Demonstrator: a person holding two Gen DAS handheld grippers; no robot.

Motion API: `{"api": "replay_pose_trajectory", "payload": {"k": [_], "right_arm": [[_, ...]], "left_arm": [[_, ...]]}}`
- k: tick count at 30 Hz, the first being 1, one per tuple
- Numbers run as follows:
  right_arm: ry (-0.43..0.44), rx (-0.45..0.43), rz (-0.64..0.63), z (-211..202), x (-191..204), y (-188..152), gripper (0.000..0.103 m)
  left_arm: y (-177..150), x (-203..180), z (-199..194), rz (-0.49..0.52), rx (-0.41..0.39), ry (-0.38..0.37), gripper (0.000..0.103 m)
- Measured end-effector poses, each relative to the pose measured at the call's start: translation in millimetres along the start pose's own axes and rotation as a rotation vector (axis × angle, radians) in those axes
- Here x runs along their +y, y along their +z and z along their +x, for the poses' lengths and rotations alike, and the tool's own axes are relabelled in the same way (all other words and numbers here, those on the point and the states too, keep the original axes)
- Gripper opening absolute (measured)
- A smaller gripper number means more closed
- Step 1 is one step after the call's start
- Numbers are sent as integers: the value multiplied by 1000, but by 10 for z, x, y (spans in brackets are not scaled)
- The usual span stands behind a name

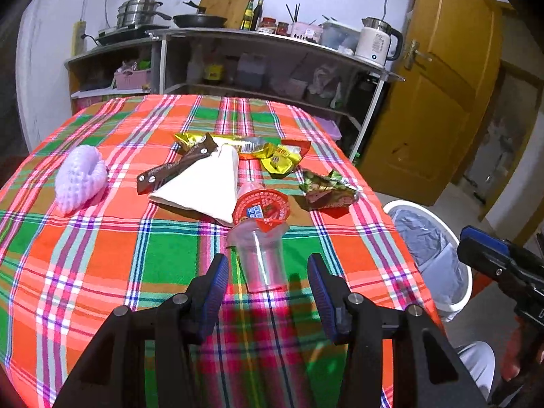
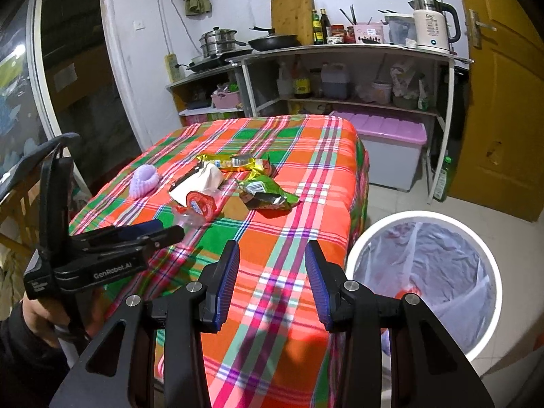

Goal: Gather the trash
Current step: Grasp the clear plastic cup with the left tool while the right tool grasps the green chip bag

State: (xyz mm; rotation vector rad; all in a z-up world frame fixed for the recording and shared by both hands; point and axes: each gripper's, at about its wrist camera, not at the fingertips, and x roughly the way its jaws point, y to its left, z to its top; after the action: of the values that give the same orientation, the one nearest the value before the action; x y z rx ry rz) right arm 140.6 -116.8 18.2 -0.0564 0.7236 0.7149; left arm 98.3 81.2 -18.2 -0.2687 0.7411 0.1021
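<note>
Trash lies on the plaid tablecloth [image 1: 102, 255]: a clear plastic cup [image 1: 261, 258] on its side with a peeled red lid [image 1: 261, 205], a white paper piece [image 1: 207, 183], a brown wrapper [image 1: 176, 166], yellow wrappers [image 1: 272, 156], a green wrapper [image 1: 326, 188] and a white foam fruit net [image 1: 80, 178]. My left gripper [image 1: 268, 285] is open, its pads either side of the cup's base, not touching. My right gripper [image 2: 272, 278] is open and empty above the table's near right part. The white bin [image 2: 425, 272] with a plastic liner stands on the floor right of the table.
A shelf unit [image 2: 340, 68] with pots, pan, bottles and a kettle [image 2: 431, 23] stands behind the table. A purple-lidded box [image 2: 394, 149] sits on the floor. A yellow door [image 2: 503, 102] is at right. The bin also shows in the left wrist view [image 1: 431, 255].
</note>
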Motion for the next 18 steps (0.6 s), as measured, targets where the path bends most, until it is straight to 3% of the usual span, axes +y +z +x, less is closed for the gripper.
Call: {"api": "replay_pose_trajectory", "payload": {"k": [4,9,11,18], "right_arm": [[13,19,-20,167,13,75,41],[21,39,-66,426,58,187,45],[23,43,-82,523,69,243,53],[25,60,-150,838,143,422,53]], "left_arm": [[8,26,141,-11,30,11,48],[9,44,260,-11,59,20,38],[13,48,278,-9,56,27,33],[3,65,289,-5,38,27,30]]}}
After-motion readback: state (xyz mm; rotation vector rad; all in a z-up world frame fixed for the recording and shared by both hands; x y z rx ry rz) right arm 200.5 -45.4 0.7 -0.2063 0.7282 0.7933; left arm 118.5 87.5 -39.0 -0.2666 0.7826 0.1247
